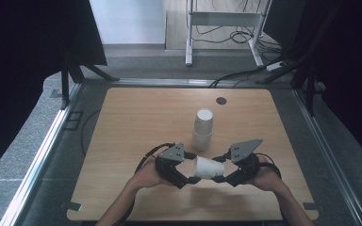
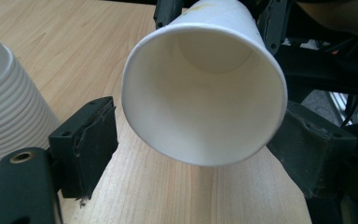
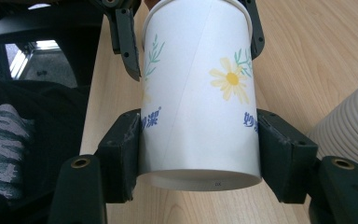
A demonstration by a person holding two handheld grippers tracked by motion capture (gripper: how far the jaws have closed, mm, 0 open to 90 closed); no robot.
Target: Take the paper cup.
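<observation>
Right gripper [image 3: 198, 154]: I pinch the base of the flower-printed white paper cup [image 3: 198, 102], held sideways above the wooden table [image 1: 136, 113].
Left gripper [image 2: 198, 140]: jaws spread around its rim.
Risk: I judge squeezing could crush it.

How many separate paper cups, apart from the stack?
1: a flowered paper cup lies sideways between both tools, base clamped by the right tool. The cup stack stands behind.

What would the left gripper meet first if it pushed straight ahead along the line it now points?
The paper cup: its open mouth faces the left gripper, and the right gripper holds it just beyond.
</observation>
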